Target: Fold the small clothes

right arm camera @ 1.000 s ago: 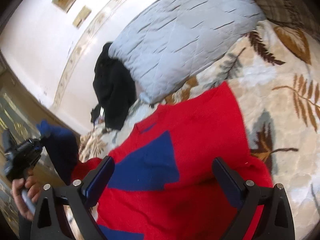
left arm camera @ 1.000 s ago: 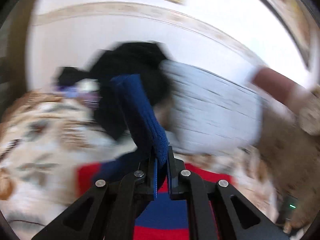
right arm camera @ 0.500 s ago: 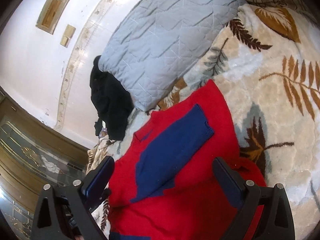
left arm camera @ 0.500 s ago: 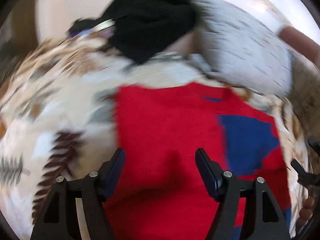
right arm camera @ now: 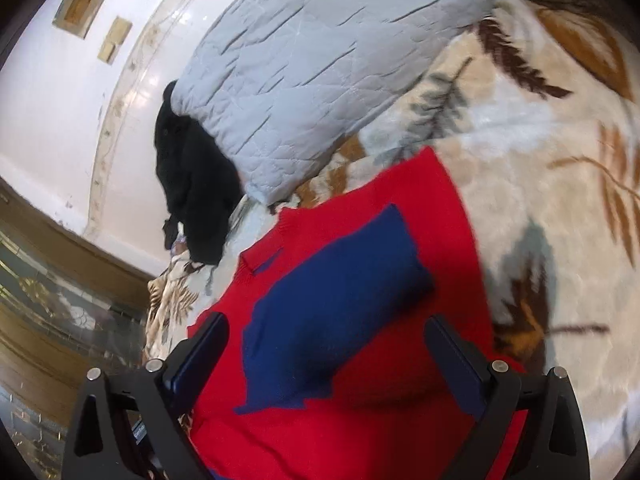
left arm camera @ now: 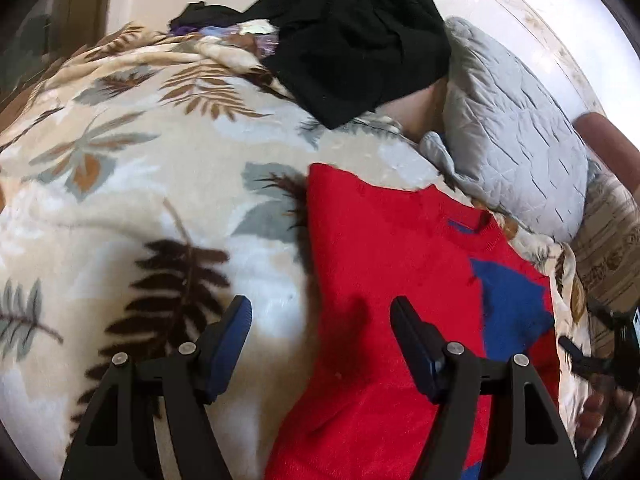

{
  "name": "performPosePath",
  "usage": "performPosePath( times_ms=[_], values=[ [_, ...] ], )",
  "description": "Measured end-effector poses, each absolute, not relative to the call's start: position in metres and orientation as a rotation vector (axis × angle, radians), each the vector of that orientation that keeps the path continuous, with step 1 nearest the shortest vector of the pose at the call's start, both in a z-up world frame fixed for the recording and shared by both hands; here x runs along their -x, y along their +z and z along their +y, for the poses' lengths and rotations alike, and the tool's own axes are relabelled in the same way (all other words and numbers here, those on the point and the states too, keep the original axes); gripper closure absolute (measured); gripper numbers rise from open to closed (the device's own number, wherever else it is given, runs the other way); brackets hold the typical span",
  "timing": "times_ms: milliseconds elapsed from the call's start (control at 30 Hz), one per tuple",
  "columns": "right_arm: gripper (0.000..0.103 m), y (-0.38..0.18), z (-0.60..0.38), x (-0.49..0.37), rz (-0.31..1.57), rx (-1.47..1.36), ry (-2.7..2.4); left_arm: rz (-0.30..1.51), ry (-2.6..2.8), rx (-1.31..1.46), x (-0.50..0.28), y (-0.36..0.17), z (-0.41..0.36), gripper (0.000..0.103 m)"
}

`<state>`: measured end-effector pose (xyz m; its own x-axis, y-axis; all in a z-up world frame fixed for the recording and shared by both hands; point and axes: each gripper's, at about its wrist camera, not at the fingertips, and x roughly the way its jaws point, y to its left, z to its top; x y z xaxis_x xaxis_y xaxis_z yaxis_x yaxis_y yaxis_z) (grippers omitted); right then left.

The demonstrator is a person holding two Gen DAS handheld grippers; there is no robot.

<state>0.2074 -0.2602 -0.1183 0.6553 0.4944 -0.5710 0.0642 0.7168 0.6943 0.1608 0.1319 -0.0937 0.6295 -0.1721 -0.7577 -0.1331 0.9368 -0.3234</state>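
Having released the blue sleeve (right arm camera: 336, 304), both left gripper (left arm camera: 320, 344) and right gripper (right arm camera: 326, 356) gape empty.

Both my views are bright, lit by daylight that seems to fall from the upper right. The white wall (left arm camera: 520, 8) blows out to glare at the top of the left view, and a shiny patch glints on it (right arm camera: 156, 80) in the right view too. The red sweater (left arm camera: 380, 280) carries a soft dark shadow between the left gripper (left arm camera: 320, 320) fingers, and the blanket (right arm camera: 560, 200) shows smeared motion blur along my right edge. The fisheye bends everything near the rim, with black corners in both views. The 2 fingers of the right gripper (right arm camera: 326, 340) look soft and out of focus
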Motion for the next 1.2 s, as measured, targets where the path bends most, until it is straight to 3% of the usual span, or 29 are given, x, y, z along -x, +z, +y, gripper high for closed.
performPosePath(
  times_ms=[67,133,200,267,300,367,533,633,767,900,1200],
  values=[
    [0.003,-0.124,-0.252,-0.217,0.867,-0.707,0.338,0.963,-0.041,0.343,-0.176,-0.107,0.128,0.031],
    [0.005,-0.142,-0.247,-0.225,0.965,-0.619,0.270,0.996,-0.013,0.308,-0.183,-0.112,0.128,0.041],
    [0.012,-0.146,-0.250,-0.223,0.988,-0.606,0.252,0.953,-0.035,0.332,-0.183,-0.098,0.131,0.066],
    [0.012,-0.123,-0.253,-0.217,0.915,-0.598,0.275,0.887,-0.045,0.355,-0.186,-0.080,0.136,0.062],
    [0.011,-0.115,-0.254,-0.217,0.884,-0.594,0.286,0.871,-0.041,0.349,-0.191,-0.075,0.136,0.049],
    [0.011,-0.102,-0.252,-0.221,0.845,-0.604,0.339,0.875,-0.063,0.340,-0.204,-0.075,0.134,0.042],
    [0.012,-0.145,-0.244,-0.254,1.002,-0.608,0.388,1.014,0.006,0.271,-0.250,-0.117,0.134,0.040],
    [0.015,-0.133,-0.267,-0.233,0.923,-0.721,0.395,0.980,0.025,0.313,-0.244,-0.106,0.142,0.040],
    [0.015,-0.113,-0.290,-0.186,0.931,-0.696,0.368,0.919,0.005,0.300,-0.203,-0.084,0.150,0.040],
    [0.015,-0.123,-0.315,-0.129,1.024,-0.684,0.330,0.950,-0.086,0.348,-0.132,-0.079,0.150,0.028],
    [0.015,-0.146,-0.311,-0.005,1.134,-0.764,0.378,1.072,-0.235,0.427,0.023,-0.096,0.118,0.028]
  ],
)
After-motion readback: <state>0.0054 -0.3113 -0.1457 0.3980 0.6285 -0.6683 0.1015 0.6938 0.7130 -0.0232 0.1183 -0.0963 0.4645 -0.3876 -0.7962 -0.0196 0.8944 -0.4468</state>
